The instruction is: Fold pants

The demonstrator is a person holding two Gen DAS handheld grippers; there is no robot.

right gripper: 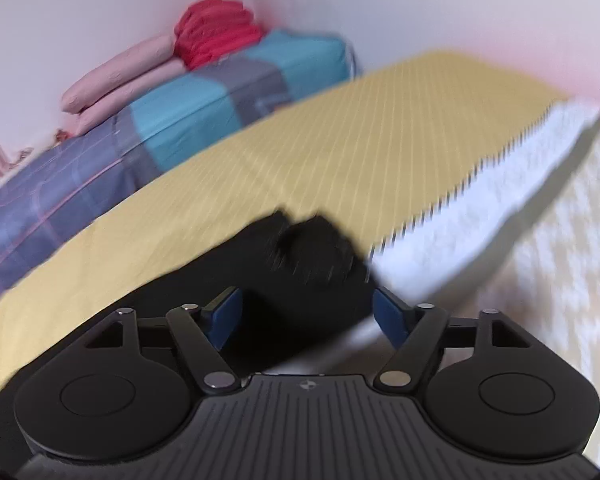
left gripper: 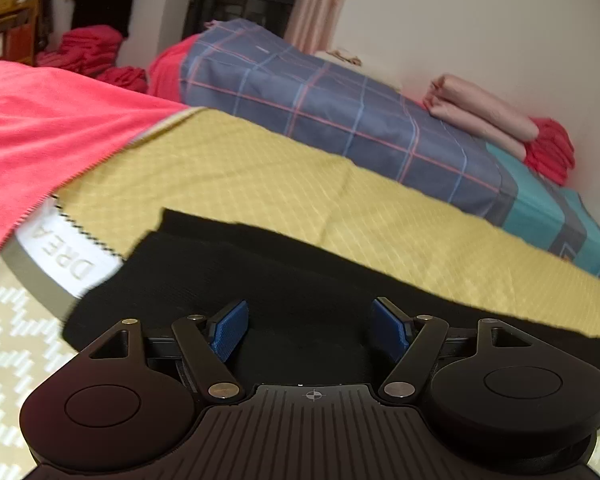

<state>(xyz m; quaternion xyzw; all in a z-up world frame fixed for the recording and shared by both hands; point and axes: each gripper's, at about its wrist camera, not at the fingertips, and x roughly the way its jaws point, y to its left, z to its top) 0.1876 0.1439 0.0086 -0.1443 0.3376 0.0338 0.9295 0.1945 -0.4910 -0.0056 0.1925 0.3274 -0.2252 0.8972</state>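
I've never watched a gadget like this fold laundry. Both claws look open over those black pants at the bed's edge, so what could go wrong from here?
1. The black pants lie at the edge of the yellow bedspread, part hanging over; a tug might slide them to the floor.
2. The left gripper and right gripper are open, gripping nothing; closing could pinch the bedspread too.
3. The right view is blurred, so aim may be off.

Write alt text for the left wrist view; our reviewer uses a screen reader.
Open left tongs with blue pads hover over black fabric pants lying on a yellow quilted bed cover. Behind lie a blue plaid quilt and a pink blanket.
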